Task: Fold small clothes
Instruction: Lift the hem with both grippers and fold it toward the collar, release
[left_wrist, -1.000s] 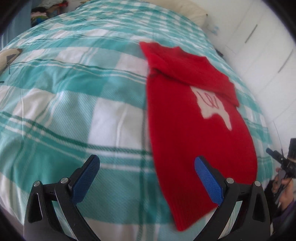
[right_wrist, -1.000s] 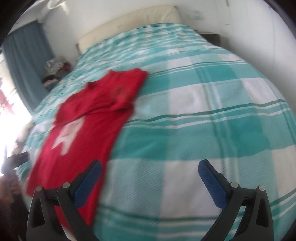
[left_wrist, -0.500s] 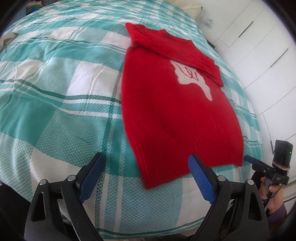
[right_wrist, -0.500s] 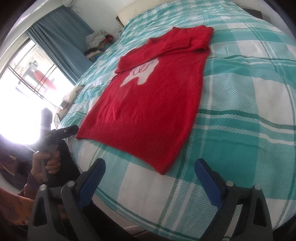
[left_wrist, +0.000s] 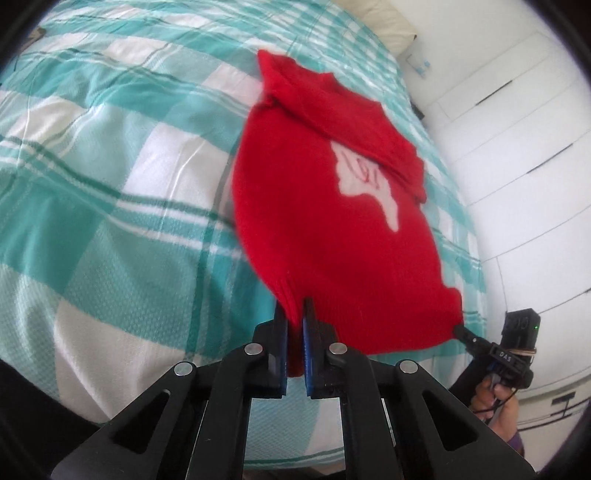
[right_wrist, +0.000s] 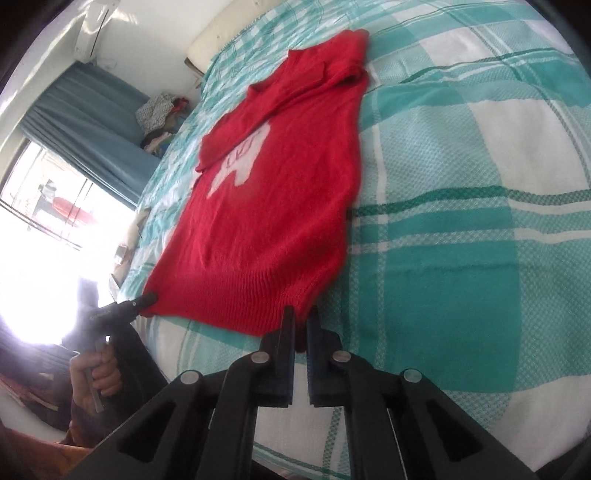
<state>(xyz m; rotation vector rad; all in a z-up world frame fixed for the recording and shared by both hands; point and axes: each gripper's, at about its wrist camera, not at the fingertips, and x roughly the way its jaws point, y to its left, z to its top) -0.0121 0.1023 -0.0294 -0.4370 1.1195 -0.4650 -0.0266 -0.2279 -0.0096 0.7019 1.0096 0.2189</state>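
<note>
Your left gripper (left_wrist: 294, 314) has just clamped its blue fingers (left_wrist: 282, 341) onto the hem corner of the red sweater (left_wrist: 325, 221), at 6 o'clock in the left wrist view, with red knit pinched between them. Your right gripper (right_wrist: 301, 317) has also just closed, its fingers (right_wrist: 290, 328) pressing the other hem corner, at 6 o'clock in its own view. The sweater lies flat on the teal and white checked bed (right_wrist: 461, 221), running from the hem up towards 12 o'clock, a pale motif (left_wrist: 365, 184) on its chest and one sleeve folded across the top. In the right wrist view your left hand (right_wrist: 96, 376) grips its handle at 8 o'clock, near the bright window (right_wrist: 44, 206)
</note>
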